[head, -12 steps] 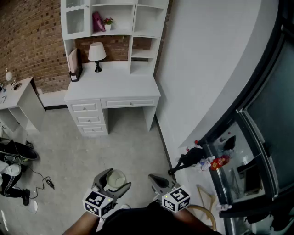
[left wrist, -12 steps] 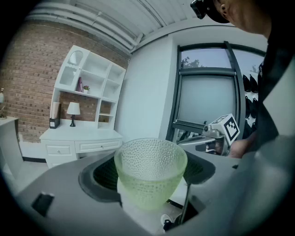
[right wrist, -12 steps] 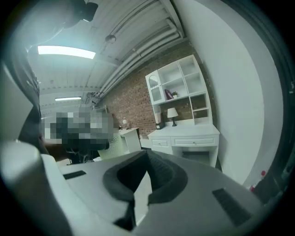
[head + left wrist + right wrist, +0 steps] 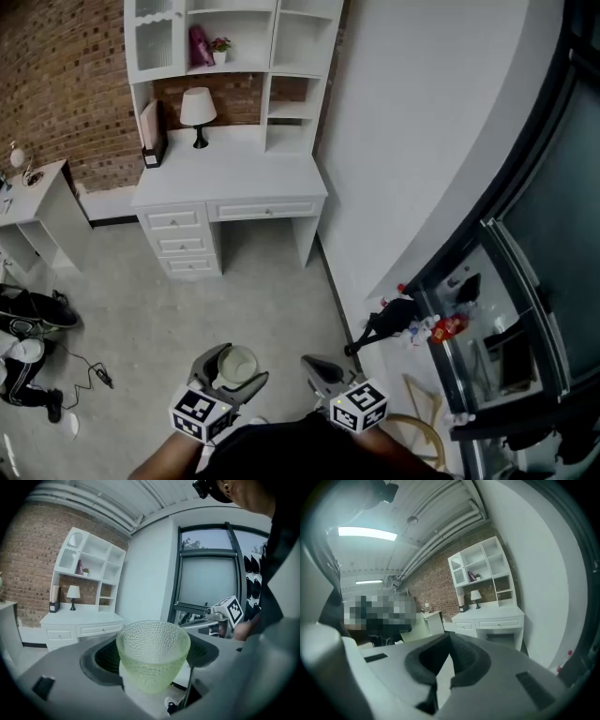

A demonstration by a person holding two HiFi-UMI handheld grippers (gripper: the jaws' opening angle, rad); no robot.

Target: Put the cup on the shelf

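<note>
1. Nearest, the left tongs are clamped on the pale green dimpled cup, which sits upright with its rim up. The step in hand looks like carrying it across the room, so keep the clamp steady and the cup level.
2. The right tongs are pressed together on nothing and are best kept out of the way.
3. Only the head view shows the bare floor to be crossed, with the cup well apart from its goal.
4. Farther off, the white counter carries a lamp; approaching to the lamp's right should avoid it.
5. Farthest, the shelf has open bays. Only the left gripper view shows the tongs seated against the cup's sides. Only the right gripper view shows that the other pair is closed and empty.
</note>
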